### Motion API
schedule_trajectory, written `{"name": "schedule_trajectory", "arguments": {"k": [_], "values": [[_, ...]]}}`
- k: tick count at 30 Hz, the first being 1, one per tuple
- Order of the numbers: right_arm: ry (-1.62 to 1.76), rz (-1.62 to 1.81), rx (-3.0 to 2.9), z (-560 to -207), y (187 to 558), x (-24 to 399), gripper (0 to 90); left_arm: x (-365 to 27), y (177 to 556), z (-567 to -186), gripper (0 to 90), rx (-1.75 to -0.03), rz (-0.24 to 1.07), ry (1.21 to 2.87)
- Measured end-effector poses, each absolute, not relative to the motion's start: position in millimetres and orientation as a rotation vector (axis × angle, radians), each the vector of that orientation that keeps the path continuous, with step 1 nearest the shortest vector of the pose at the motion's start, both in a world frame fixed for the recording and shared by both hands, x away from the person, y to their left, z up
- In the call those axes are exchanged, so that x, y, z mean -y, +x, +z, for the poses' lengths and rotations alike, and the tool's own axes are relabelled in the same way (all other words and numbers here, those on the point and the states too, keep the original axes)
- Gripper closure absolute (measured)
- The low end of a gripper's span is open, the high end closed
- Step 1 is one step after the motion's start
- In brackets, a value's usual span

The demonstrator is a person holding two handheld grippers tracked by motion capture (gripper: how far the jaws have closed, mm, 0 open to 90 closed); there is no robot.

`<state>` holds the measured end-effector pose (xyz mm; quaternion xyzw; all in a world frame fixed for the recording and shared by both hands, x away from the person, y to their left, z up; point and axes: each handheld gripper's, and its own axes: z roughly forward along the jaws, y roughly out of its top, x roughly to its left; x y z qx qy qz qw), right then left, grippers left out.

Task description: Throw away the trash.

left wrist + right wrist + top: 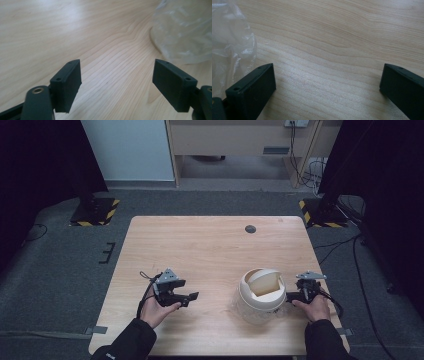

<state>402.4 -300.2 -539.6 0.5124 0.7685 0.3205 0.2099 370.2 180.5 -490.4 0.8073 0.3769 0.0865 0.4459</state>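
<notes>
Bin (260,295) of pale cream plastic, round, with a swing lid tilted in its top and a clear plastic liner (239,307) crumpled around its base, stands on your wooden bench (210,250) at about five o'clock from the bench's middle, near the front edge. Your right gripper (291,296) sits just beside it at the bin's three o'clock, pointing toward it, with your right hand (314,307) wrapped around the handle and its cable looping off behind. In the right gripper view the jaws are spread wide with bare wood grain between them, and the liner (229,42) shows at nine to ten o'clock, close beside the left-hand jaw; whether it touches, you cannot tell. Your left gripper (191,298) lies well apart from the bin at its nine o'clock, held in your left hand (156,309), its nose aimed toward the bin. In the left gripper view its jaws are likewise spread, holding nothing, with the liner's wrinkled film (182,30) at about two o'clock beyond the right-hand jaw. A small dark round grommet (250,229) sits in the bench at twelve o'clock from the bin, near the far edge. Both your sleeves are dark.
</notes>
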Motion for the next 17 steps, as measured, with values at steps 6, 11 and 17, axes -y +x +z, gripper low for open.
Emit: {"name": "schedule_trajectory", "arguments": {"k": [6, 11, 17], "values": [[1.425, 0.891, -2.137, -540, 402, 300, 0.5, -191, 376, -506, 16.7, -1.032, 0.255, 2.088], [1.425, 0.891, -2.137, -540, 402, 300, 0.5, -201, 382, -515, 15.1, -1.105, 0.314, 2.129], [1.425, 0.891, -2.137, -540, 402, 300, 0.5, -213, 386, -520, 12.9, -1.178, 0.355, 2.123]]}}
